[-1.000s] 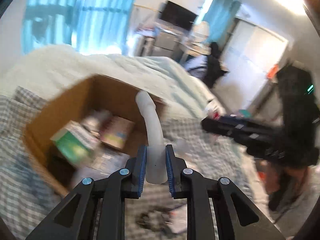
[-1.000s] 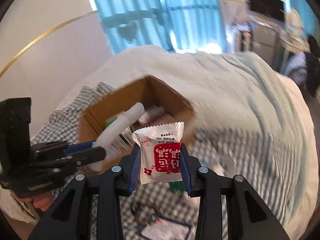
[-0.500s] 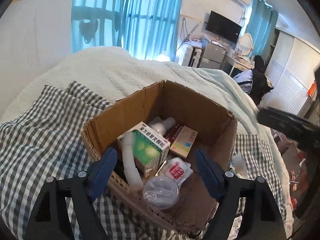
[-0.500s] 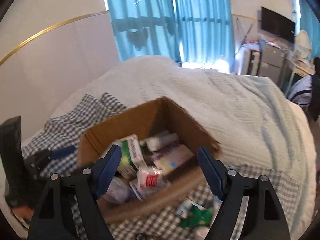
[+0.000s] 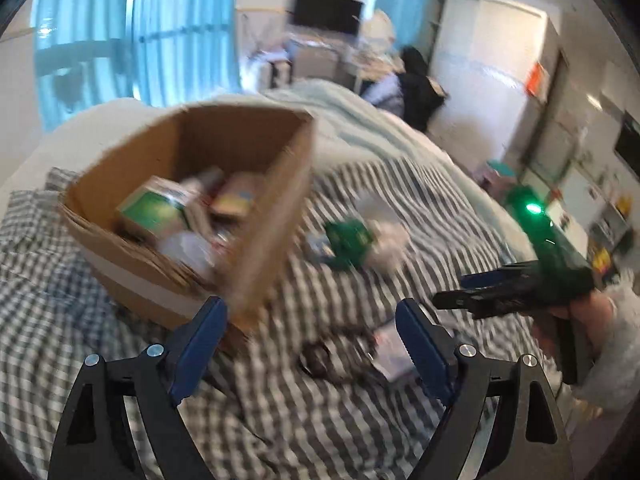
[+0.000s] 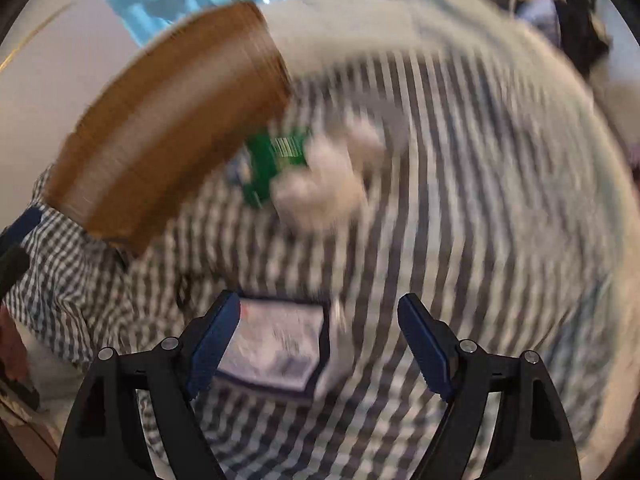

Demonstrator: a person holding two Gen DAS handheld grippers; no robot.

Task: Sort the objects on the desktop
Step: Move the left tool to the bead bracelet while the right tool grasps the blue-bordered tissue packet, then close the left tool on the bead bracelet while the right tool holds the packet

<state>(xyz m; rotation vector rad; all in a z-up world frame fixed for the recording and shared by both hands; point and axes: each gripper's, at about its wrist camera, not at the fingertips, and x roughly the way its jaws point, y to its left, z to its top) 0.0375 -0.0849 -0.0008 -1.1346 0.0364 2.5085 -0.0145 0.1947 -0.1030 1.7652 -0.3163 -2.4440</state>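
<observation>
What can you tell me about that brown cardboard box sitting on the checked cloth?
The cardboard box is plain brown corrugated card, open at the top, with a pale band along the bottom of one outer wall. It stands upright on the checked cloth spread over a bed. Inside lie several blurred things, among them a green and white carton and a small pinkish packet. Nothing grips it; a green packet lies on the cloth just beside it.
</observation>
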